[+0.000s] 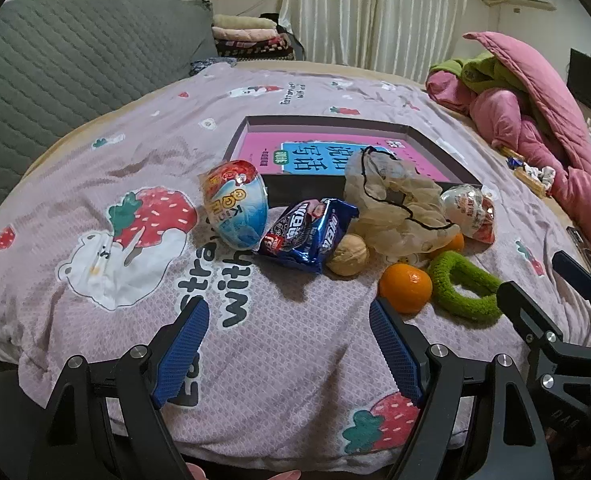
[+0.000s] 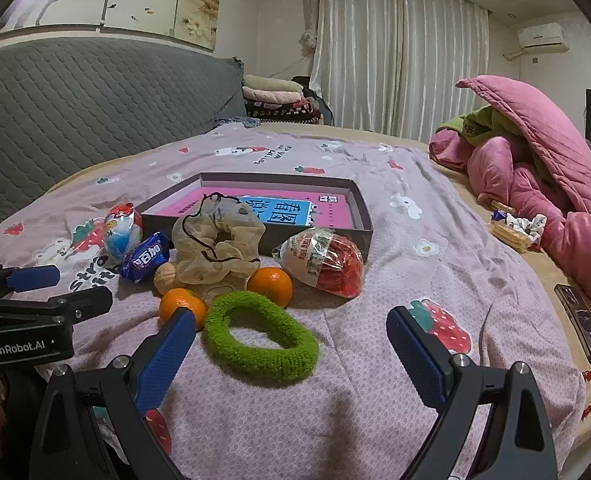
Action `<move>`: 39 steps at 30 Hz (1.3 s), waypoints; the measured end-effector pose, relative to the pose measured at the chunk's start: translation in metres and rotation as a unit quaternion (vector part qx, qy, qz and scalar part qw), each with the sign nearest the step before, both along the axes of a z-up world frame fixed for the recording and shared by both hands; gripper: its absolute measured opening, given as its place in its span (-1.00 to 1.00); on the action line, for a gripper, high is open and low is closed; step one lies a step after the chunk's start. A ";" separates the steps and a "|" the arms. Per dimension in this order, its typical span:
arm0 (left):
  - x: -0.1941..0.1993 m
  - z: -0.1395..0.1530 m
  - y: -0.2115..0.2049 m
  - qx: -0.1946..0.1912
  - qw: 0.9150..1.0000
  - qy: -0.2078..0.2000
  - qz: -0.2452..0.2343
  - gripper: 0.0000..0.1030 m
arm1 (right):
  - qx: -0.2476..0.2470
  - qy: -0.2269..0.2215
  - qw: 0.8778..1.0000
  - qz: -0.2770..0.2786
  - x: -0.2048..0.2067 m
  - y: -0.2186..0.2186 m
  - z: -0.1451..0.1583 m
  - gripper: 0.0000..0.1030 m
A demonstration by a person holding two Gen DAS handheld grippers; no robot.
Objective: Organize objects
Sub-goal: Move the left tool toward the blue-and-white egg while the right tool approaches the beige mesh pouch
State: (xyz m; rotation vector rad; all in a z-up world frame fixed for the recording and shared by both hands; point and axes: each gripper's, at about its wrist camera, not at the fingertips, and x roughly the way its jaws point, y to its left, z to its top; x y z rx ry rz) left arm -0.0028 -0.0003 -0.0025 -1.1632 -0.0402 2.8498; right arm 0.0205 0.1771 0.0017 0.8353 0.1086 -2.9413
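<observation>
- Two grippers hover low, both spread wide and empty: left gripper (image 1: 289,346), right gripper (image 2: 291,354).
- Bare bedspread (image 2: 435,280) fills the right wrist frame's lower right.
- Green ring (image 2: 261,336) lies between the right fingers; shallow box (image 2: 365,216) sits centre frame.

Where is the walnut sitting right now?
The walnut lies on the bedspread, in front of the beige scrunchie, touching the blue snack packet, left of an orange.

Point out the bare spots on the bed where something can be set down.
Free: the bedspread right of the box and red egg toy, and the near strip before the left gripper. Crowded: the box's near edge, where snack packet, walnut, oranges and green ring cluster.
</observation>
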 end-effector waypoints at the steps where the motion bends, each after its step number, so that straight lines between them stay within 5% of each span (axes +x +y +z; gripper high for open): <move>1: -0.001 -0.001 -0.001 0.001 1.000 0.000 0.001 0.62 | 0.001 0.000 1.000 -0.001 -0.001 0.000 0.000 0.87; 39: -0.030 -0.017 -0.020 0.020 1.000 -0.003 0.004 0.62 | 0.022 -0.041 0.999 0.001 -0.018 -0.005 -0.018 0.87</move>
